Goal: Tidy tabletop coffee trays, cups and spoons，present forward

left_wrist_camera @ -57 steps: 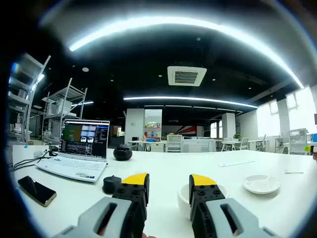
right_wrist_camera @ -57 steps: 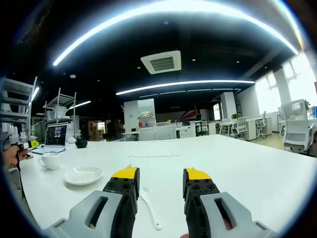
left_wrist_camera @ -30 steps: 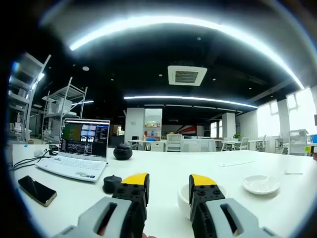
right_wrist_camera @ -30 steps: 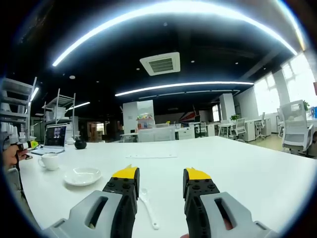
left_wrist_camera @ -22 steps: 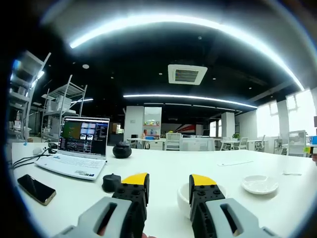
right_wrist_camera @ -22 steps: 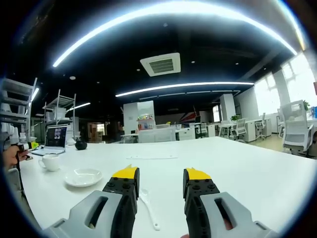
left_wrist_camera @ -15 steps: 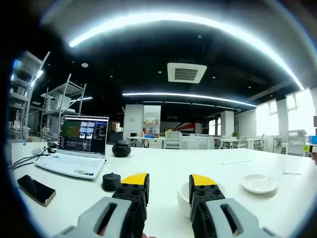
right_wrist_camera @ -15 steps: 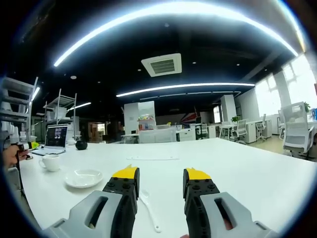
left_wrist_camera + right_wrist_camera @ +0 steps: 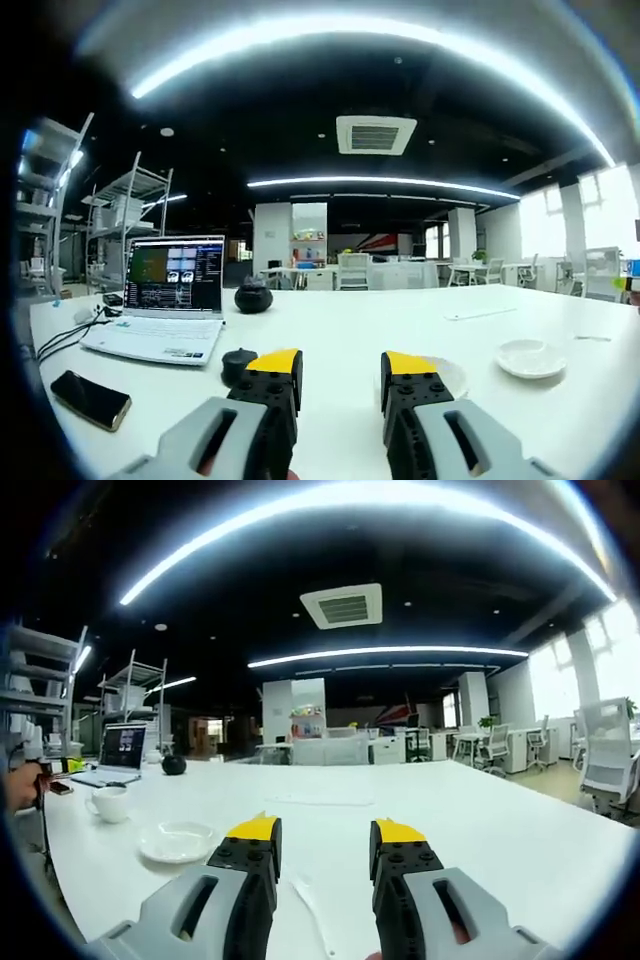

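Both yellow-tipped grippers, left [image 9: 338,368] and right [image 9: 323,835], jaws parted and empty, above a white tabletop [image 9: 400,325], white ceramic cup [image 9: 109,802] beside white round saucer [image 9: 177,842], thin white spoon [image 9: 308,905] near the saucer, open silver laptop [image 9: 165,312] beyond the cup.

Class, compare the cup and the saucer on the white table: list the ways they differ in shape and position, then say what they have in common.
The cup is tall with a side handle; the saucer is flat and shallow. In the right gripper view the cup stands farther off, nearer the laptop, while the saucer lies closer to the right hand-held gripper. The cup sits apart from the saucer, not on it. Both are white, upright and rest on the table.
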